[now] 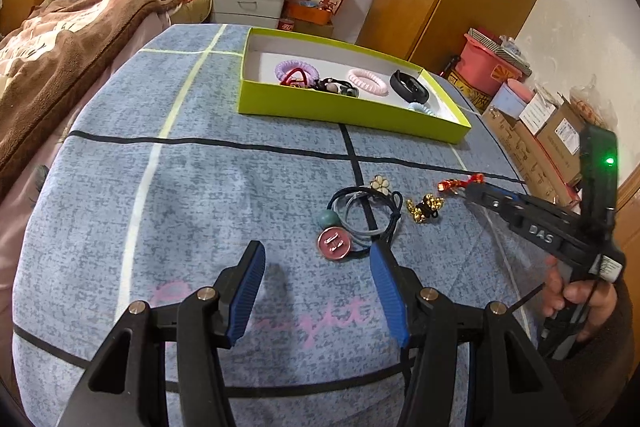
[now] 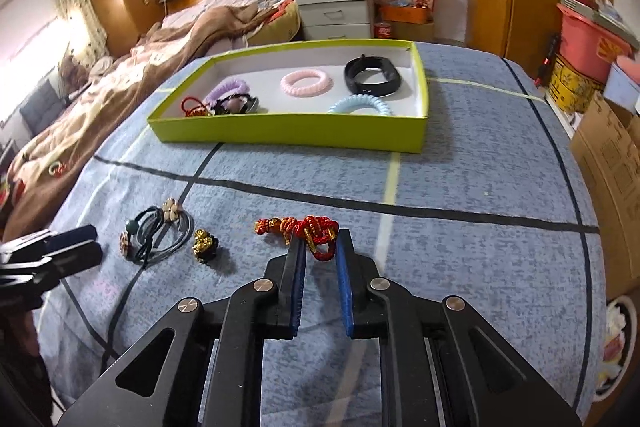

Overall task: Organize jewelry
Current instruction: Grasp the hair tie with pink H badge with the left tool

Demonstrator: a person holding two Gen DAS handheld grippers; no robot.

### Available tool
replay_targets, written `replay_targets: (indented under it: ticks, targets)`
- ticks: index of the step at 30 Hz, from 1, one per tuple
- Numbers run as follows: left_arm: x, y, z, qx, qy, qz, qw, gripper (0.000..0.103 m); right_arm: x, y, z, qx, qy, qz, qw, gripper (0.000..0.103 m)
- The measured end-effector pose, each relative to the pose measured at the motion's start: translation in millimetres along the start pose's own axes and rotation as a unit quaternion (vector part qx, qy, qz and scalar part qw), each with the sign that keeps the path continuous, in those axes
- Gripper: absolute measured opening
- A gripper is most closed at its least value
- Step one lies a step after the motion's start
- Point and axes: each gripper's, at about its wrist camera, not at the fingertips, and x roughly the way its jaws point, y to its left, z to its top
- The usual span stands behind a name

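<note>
A red and gold knotted cord (image 2: pixel 316 231) lies on the blue cloth, and my right gripper (image 2: pixel 321 245) is shut on its looped end; in the left wrist view the same gripper (image 1: pixel 469 189) pinches the cord (image 1: pixel 456 183). To its left sit a gold bell charm (image 2: pixel 205 245) and a tangle of hair ties (image 2: pixel 156 231) with a flower, a teal bead and a pink button. My left gripper (image 1: pixel 316 254) stands open just before that tangle (image 1: pixel 360 215), its right finger beside the pink button. The lime-green box (image 2: pixel 280 131) behind holds coil hair ties and a black band.
The blue cloth table (image 1: pixel 200 187) ends at a bed with a brown blanket (image 1: pixel 60 47) on the left. Cardboard cartons (image 1: pixel 552 131) and a pink bucket stand off the right edge. A grey drawer unit (image 2: pixel 332 7) and a wardrobe are behind the box.
</note>
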Motion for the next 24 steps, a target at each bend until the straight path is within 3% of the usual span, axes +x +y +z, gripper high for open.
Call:
replay_targets:
  ticks: [5, 24]
  targets:
    - [10, -4, 2, 0.001, 0.009, 0.008, 0.9999, 0.057, -5, -2, -2, 0.009, -0.002, 0.004, 1.0, 0.016]
    - [21, -12, 3, 0.04, 0.008, 0.098, 0.9943, 0.053, -13, 2, -5, 0.009, -0.012, 0.015, 1.0, 0.016]
